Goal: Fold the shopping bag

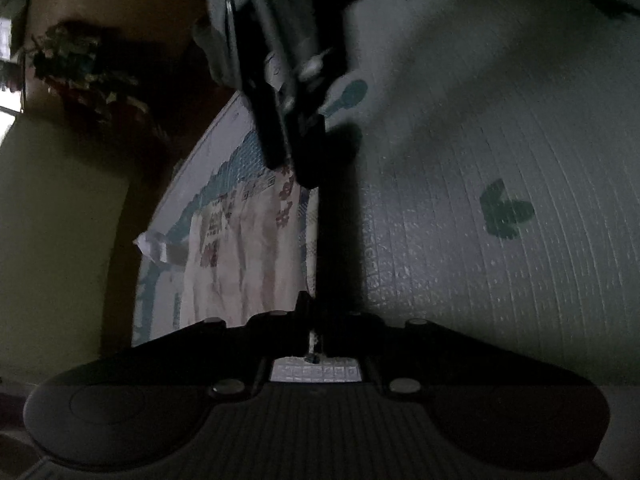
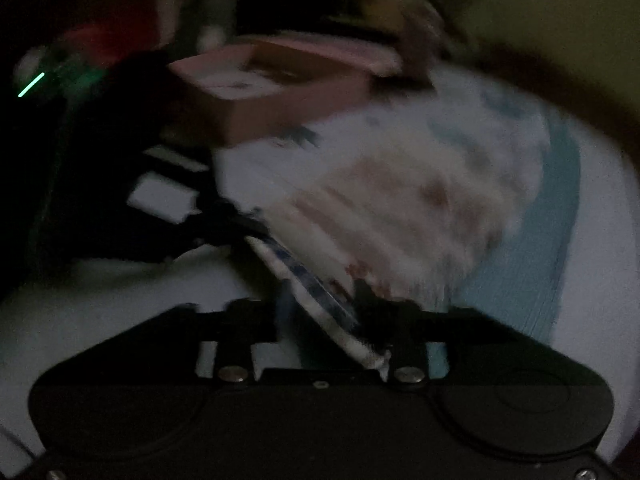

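Note:
The shopping bag (image 1: 240, 240) is pale with pink, red and blue print. In the left wrist view it hangs as a flat sheet, held edge-on between the shut fingers of my left gripper (image 1: 316, 320). My right gripper (image 1: 292, 148) shows at the top of that view, clamped on the bag's far edge. In the right wrist view, dark and blurred, the bag (image 2: 400, 200) spreads up and right from my right gripper (image 2: 320, 320), with a folded edge (image 2: 316, 292) running between the fingers. My left gripper (image 2: 160, 200) shows as a dark shape at the left.
A pale ribbed mat (image 1: 500, 160) with green dinosaur prints lies under the bag. A pink box (image 2: 280, 92) stands at the back of the right wrist view. A dark plant (image 1: 80, 68) and yellow-green wall (image 1: 52, 220) are at the left.

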Motion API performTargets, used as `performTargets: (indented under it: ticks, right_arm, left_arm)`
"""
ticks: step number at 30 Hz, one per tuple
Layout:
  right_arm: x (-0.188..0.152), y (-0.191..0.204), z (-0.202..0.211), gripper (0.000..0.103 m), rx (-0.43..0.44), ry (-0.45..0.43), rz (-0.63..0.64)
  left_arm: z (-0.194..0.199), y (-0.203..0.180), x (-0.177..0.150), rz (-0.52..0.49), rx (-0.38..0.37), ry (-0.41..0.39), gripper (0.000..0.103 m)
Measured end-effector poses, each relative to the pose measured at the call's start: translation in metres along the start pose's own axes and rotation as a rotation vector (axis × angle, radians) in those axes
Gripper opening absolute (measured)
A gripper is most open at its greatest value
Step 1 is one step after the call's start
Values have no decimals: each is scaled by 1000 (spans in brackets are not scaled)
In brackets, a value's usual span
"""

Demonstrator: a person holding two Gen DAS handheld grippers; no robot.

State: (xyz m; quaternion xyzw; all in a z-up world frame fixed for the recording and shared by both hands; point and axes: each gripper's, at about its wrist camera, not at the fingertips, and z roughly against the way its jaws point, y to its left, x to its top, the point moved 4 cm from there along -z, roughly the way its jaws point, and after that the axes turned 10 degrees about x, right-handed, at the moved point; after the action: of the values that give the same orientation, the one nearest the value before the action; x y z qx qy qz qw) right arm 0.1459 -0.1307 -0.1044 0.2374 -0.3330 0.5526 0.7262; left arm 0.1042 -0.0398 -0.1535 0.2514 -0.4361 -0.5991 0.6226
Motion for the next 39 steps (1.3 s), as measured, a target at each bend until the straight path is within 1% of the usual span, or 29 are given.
performTargets:
  ticks: [2,3,4,5,6,7,8,10,14,15,16,19,20,21,23,24,25,27,28,29,31,33,35,36,39]
  right_arm:
    - [4,22,-2,45,-35,17,203]
    - [3,27,-8,43,-50,37,275]
    - [2,29,-11,43,-57,54,317]
    - [0,27,-12,42,-53,67,323]
    - [-2,25,-13,33,-50,81,329]
    - [-3,23,-13,26,-47,95,335]
    - [-5,21,-14,23,-43,109,340]
    - [-8,16,-16,13,-37,136,352]
    - [-14,8,-19,10,-23,192,375]
    - [-15,3,-17,10,-6,196,356]
    - [-16,-4,-13,10,28,188,304]
    - [-18,-27,-7,10,125,157,143]
    - [-19,-38,-9,10,158,145,74]
    - [-20,-52,-9,10,206,127,-31]
    - [-25,-69,-11,11,269,100,-164]
    - [-27,-80,-12,11,313,81,-253]
    - [-30,-90,-13,11,349,65,-328]
    - [-36,-105,-16,11,403,40,-443]
    - [-38,-110,-17,11,422,31,-485]
    - [-40,-114,-18,11,434,22,-522]
    - [-44,-126,-21,11,450,-2,-605]
    - [-47,-133,-24,11,457,-16,-663]
    - [-49,-135,-22,11,446,-34,-703]
    - [-50,-134,-20,10,439,-42,-726]
    - [-55,-134,-16,10,423,-70,-827]
  left_arm:
    - [-1,3,0,11,-16,-4,3]
    - [-2,4,-1,16,-23,-7,3]
    - [-2,4,-1,18,-27,-8,3]
    - [-3,5,-1,21,-30,-7,3]
    - [-3,6,-1,25,-31,-6,3]
    - [-3,7,-2,31,-33,-6,3]
    - [-4,8,-2,50,-38,-5,3]
    - [-5,13,-4,113,-59,-5,3]
    - [-4,23,-13,200,-111,-14,3]
    - [-6,27,-14,222,-127,-17,3]
    - [-7,32,-16,268,-159,-23,4]
    - [-11,50,-26,438,-300,-61,5]
    - [-13,55,-30,495,-345,-71,5]
    - [-17,59,-35,560,-384,-71,5]
    - [-26,68,-45,690,-462,-70,6]
    - [-30,73,-50,756,-502,-70,6]
    - [-35,77,-57,831,-543,-66,7]
    - [-51,84,-75,1023,-626,-42,7]
    - [-54,85,-80,1077,-642,-32,8]
    - [-61,86,-89,1180,-670,-10,8]
    - [-61,83,-97,1277,-698,7,8]
    - [-60,81,-103,1349,-716,22,9]
    - [-62,78,-109,1439,-735,39,9]
    - [-59,78,-110,1457,-737,42,9]
    - [-58,75,-116,1576,-740,66,9]
